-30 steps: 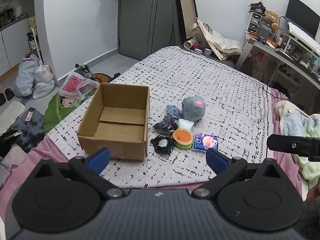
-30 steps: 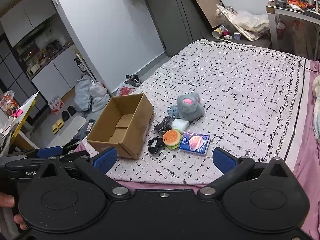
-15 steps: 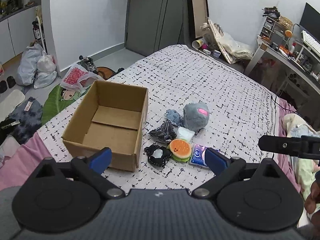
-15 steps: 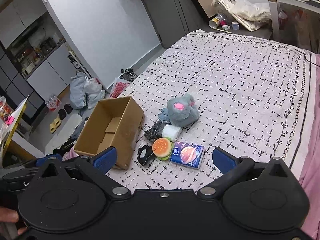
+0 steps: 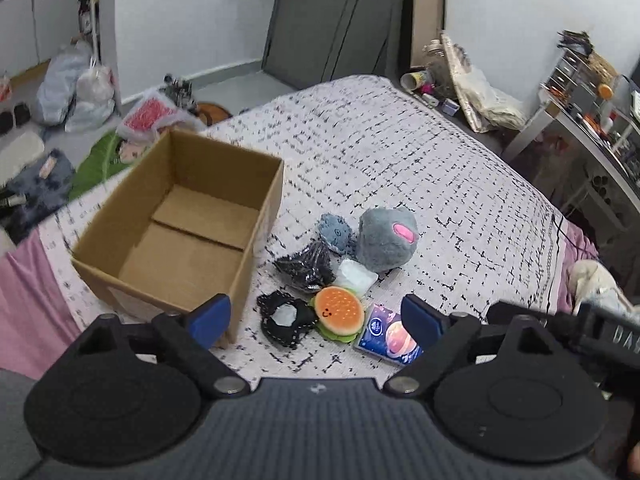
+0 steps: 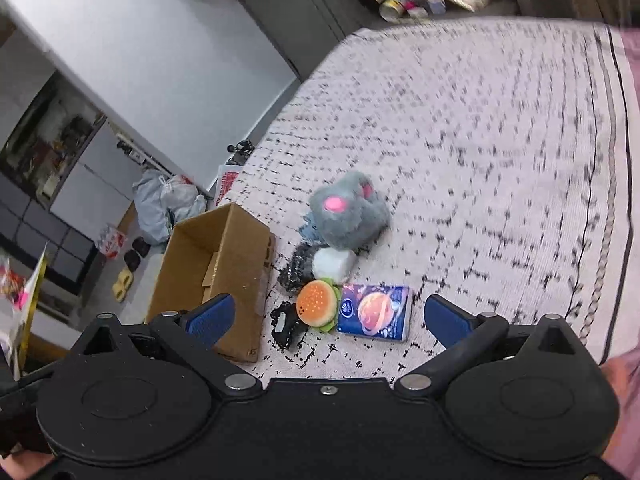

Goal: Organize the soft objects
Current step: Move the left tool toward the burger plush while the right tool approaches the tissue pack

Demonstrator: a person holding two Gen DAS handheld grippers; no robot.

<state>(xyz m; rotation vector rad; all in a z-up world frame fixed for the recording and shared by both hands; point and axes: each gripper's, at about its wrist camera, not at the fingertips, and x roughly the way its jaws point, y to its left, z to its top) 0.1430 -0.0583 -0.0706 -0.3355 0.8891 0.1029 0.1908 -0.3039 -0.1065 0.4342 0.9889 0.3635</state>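
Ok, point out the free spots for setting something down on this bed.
Free: the patterned bedspread beyond and right of the grey plush, and the cardboard box floor, which shows nothing inside. Crowded: the cluster beside the box, from the plush down to the burger toy and blue packet.

The left gripper [image 5: 316,316] is angled downward, its jaws closing with nothing gripped between the blue pads. The right gripper [image 6: 326,314] is likewise tilted down and spread wide, apparently empty, though that view is blurred.
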